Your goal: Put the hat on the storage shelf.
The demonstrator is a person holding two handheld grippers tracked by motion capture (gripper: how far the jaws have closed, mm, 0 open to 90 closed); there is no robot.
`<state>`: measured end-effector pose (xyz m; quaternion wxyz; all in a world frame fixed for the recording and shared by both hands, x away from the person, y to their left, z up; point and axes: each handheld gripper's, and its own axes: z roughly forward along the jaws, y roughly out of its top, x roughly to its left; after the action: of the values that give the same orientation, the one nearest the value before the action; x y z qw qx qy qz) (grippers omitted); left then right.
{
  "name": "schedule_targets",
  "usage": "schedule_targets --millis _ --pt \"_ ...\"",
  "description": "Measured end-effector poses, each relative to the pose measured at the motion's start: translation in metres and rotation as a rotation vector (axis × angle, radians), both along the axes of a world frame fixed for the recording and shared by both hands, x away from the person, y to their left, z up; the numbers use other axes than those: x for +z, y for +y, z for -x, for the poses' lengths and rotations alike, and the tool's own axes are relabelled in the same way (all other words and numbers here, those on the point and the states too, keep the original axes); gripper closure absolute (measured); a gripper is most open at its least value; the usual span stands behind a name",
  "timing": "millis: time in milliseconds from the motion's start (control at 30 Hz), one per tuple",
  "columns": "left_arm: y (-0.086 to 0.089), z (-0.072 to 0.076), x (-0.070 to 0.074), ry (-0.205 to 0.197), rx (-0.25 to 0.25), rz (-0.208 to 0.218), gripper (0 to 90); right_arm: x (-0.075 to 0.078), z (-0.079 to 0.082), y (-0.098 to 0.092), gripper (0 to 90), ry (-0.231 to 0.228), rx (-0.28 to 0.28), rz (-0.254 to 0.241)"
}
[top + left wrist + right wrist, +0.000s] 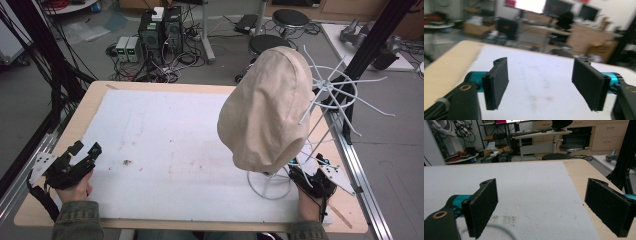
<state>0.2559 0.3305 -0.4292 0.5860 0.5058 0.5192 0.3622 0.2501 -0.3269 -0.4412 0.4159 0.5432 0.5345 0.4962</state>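
Note:
A beige cloth hat [265, 115] hangs over a white wire stand [336, 89] at the right of the table. The stand's ring base [270, 189] rests on the white mat [165, 145]. My right gripper [301, 171] sits just right of that base, partly hidden behind the wires; in the right gripper view it [541, 200] is open and empty, with a curve of the wire base [502, 228] below its left jaw. My left gripper [86, 149] lies at the mat's left edge, far from the hat. In the left gripper view it [540, 75] is open with only mat between its jaws.
The wooden table [95, 100] shows around the mat. Black frame posts [375, 35] stand at both sides, with an aluminium rail [360, 175] along the right edge. Computer boxes [160, 27], cables and stools [290, 19] are on the floor beyond the far edge.

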Motion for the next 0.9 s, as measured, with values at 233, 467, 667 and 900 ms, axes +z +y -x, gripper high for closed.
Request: schedule_targets --millis 233,467,667,900 --pt "-0.0003 0.0054 0.0017 0.017 0.228 -0.085 25.5 0.0005 0.0007 0.0021 10.5 -0.001 -0.003 0.007" --pt "0.0035 0.0066 0.0005 0.040 0.333 -0.091 25.4 -0.0004 0.0000 0.0018 10.6 0.010 -0.002 0.008" --pt "0.0041 0.0054 -0.0009 0.051 0.319 -0.082 25.9 -0.0006 -0.0003 0.0022 10.5 0.013 -0.001 0.013" --pt "0.0038 0.0059 -0.0005 0.046 0.321 -0.085 25.8 -0.0010 -0.0008 0.0020 10.5 0.021 -0.002 0.010"
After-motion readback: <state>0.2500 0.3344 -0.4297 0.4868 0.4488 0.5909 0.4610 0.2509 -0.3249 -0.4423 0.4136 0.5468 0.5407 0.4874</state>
